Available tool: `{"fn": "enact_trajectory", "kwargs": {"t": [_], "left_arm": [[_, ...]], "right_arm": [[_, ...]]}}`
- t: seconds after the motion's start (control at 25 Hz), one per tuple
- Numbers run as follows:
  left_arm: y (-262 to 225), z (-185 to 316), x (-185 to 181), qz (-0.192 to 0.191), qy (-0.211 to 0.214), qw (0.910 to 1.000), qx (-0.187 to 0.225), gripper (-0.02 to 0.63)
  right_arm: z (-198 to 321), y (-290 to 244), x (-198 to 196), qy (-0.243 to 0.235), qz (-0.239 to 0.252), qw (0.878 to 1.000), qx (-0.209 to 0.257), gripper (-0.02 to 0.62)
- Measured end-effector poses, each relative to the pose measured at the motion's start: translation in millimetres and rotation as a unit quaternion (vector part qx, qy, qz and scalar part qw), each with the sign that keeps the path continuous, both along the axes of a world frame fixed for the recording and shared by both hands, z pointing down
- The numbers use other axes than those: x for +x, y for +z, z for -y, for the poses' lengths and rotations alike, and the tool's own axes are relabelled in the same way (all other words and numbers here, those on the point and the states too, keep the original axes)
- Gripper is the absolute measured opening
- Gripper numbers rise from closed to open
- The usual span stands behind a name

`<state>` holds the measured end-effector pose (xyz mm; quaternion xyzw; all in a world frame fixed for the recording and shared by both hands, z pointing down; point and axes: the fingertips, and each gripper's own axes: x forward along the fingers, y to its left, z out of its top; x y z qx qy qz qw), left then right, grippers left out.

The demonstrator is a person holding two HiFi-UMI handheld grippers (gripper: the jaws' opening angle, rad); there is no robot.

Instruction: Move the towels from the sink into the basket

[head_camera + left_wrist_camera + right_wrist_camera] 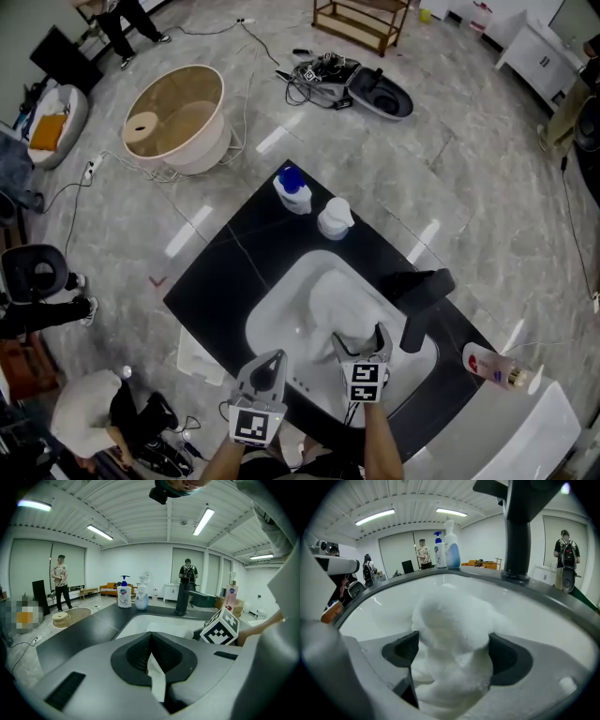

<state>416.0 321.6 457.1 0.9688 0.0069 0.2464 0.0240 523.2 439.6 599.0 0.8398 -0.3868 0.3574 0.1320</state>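
Note:
A fluffy white towel (339,298) lies heaped in the white sink (272,323) set in a black counter. My right gripper (361,339) hangs over the towel's near end. In the right gripper view its jaws stand wide open (452,648) with the towel (450,616) bulging up between the pads. My left gripper (269,361) hovers at the sink's front rim to the left, its fingers drawn together to a point and shut (151,641), nothing gripped. The round beige basket (202,141) stands on the floor far off at the upper left.
A black faucet (417,300) rises at the sink's right side, close to my right gripper. Two soap bottles (292,190) stand at the counter's far corner and a pink-capped bottle (497,367) at the right. People stand across the room (60,581). Cables trail over the floor.

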Motion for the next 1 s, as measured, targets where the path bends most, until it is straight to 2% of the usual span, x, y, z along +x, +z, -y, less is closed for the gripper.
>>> {"fn": "enact_trajectory", "kwargs": {"t": [0.16, 0.44, 0.52, 0.8, 0.92, 1.0], "left_arm": [[1, 3, 1, 0.010, -0.032, 0.9990, -0.028, 0.009], [13, 5, 0, 0.018, -0.038, 0.9986, -0.031, 0.009], [15, 6, -1, 0.021, -0.040, 0.9984, -0.033, 0.009], [14, 10, -3, 0.020, -0.047, 0.9982, -0.032, 0.009], [14, 10, -5, 0.020, -0.048, 0.9981, -0.031, 0.009], [15, 9, -9, 0.020, -0.035, 0.9991, -0.016, 0.009]], "right_arm": [[4, 16, 0, -0.007, 0.003, 1.000, -0.009, 0.465], [7, 33, 1, -0.040, -0.024, 0.997, -0.066, 0.462], [5, 38, 2, -0.042, -0.026, 0.996, -0.078, 0.412], [0, 37, 4, -0.035, -0.030, 0.995, -0.084, 0.165], [0, 34, 5, -0.034, -0.028, 0.996, -0.076, 0.140], [-1, 29, 6, -0.030, -0.032, 0.997, -0.068, 0.133]]}}
